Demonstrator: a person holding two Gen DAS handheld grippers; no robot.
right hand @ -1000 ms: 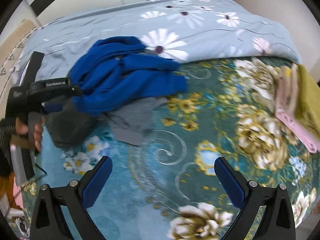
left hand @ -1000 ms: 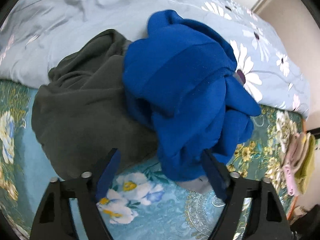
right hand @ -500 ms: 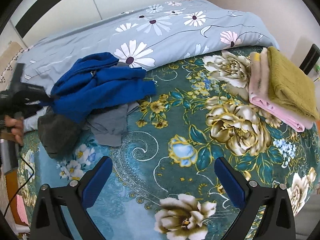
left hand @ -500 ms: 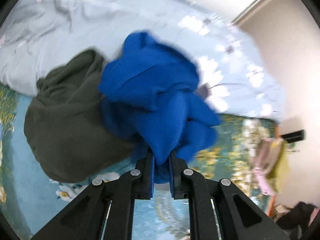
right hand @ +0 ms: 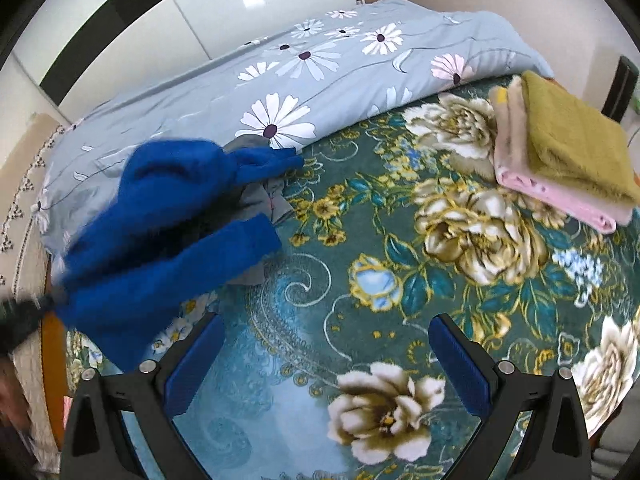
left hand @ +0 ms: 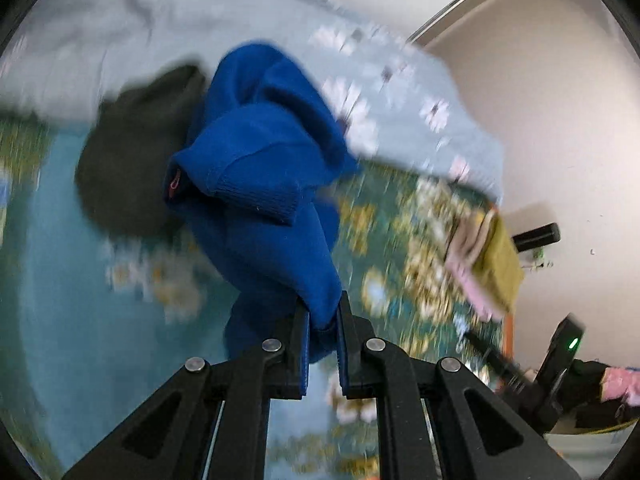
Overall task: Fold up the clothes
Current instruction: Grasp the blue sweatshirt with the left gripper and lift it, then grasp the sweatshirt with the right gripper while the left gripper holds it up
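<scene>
My left gripper is shut on a fold of the blue sweater and holds it up off the bed, the rest hanging toward the pile. In the right wrist view the blue sweater stretches toward the left edge. A dark green garment lies behind it on the bed. A grey garment lies partly under the sweater. My right gripper is open and empty above the floral bedspread.
A folded stack with an olive towel on pink cloth sits at the bed's right edge. A light blue daisy quilt lies bunched along the back. A wall is right of the bed.
My left gripper closed on the blue sweater and lifted it up and away from the pile. The right gripper drew back and rose, staying open.
</scene>
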